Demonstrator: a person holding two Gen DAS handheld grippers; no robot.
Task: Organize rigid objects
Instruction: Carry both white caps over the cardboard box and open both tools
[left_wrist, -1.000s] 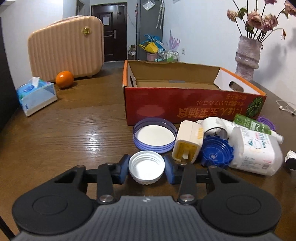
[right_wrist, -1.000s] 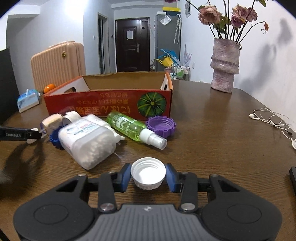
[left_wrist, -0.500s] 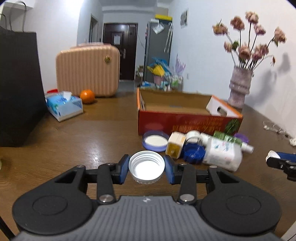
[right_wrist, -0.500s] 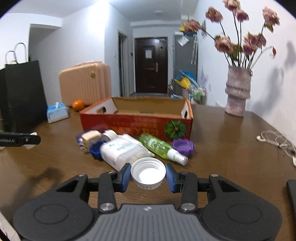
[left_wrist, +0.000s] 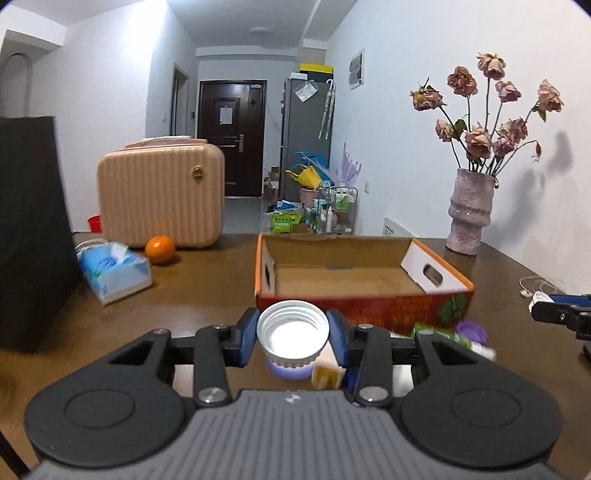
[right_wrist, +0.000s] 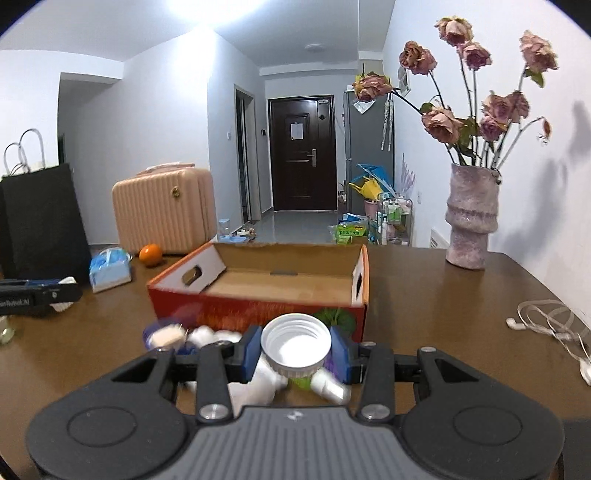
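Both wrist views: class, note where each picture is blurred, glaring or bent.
Left wrist view: red cardboard box front smeared, white ribbed cap sharp, room edges curved. Right wrist view: ceiling glare, blurred bottles behind its white ribbed cap.

Left tool (left_wrist: 292, 336) and right tool (right_wrist: 295, 350) raised, each clamped on something.

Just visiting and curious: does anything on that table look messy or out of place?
Yes. Bottles and loose lids lie tipped in a jumble on the table before the cardboard box, which looks empty.
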